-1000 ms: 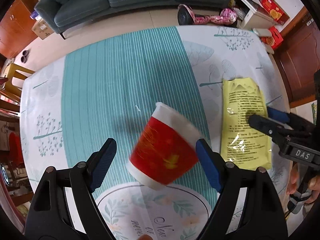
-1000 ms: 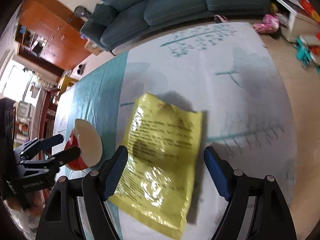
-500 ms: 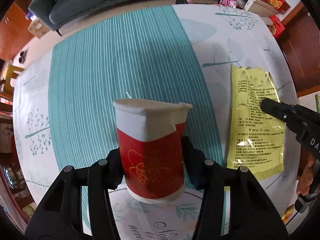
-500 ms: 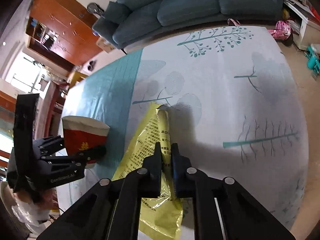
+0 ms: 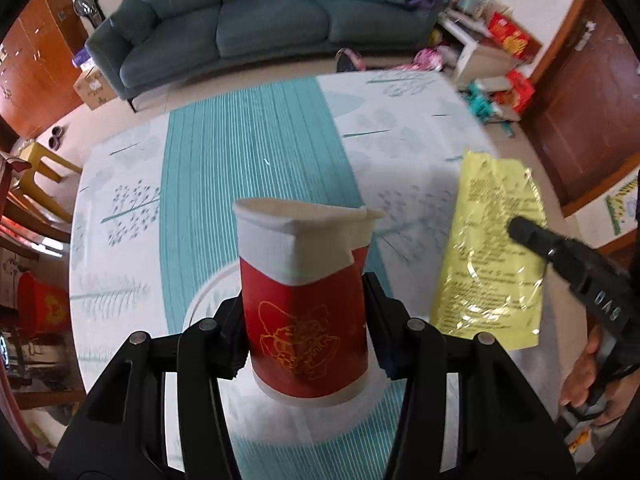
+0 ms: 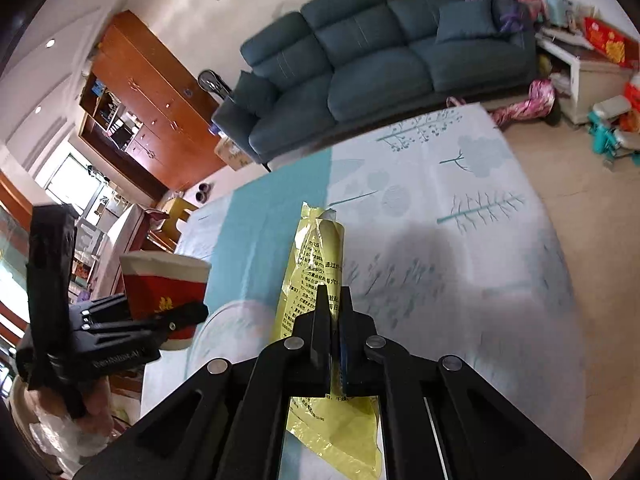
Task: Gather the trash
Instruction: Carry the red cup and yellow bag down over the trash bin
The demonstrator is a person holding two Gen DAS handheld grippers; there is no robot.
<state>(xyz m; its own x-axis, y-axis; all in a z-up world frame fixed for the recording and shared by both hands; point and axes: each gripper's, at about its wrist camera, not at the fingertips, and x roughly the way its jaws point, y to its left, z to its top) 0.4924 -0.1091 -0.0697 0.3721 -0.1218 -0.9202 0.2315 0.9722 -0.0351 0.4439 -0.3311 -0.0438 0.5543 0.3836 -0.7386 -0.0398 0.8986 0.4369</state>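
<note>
The left gripper (image 5: 304,320) is clamped across the red lower body of a red-and-white paper cup (image 5: 304,292), held upright and clear above the table (image 5: 248,152) with its teal-striped, tree-printed cloth. The cup's white rim is already dented and creased on one side, so it looks light and easily crushed; a hold low on the red band, where the base stiffens the wall, seems safest, with only modest squeeze.

To the cup's right, the right gripper (image 6: 334,312) is pinched fully closed on a yellow printed plastic wrapper (image 6: 320,264), gripping it near mid-length so the film folds into a narrow strip ahead of the fingers and sags behind them. The wrapper looks thin, limp and glossy, probably slippery; a pinch well in from an edge should hold better than one at a corner.

Whether the cup holds any liquid cannot be seen, as its mouth faces away from both cameras. No bin is clearly identifiable; something pale and crinkled sits below the left gripper in the right wrist view, too blurred to name. Motion blur smears the table's far edge.
</note>
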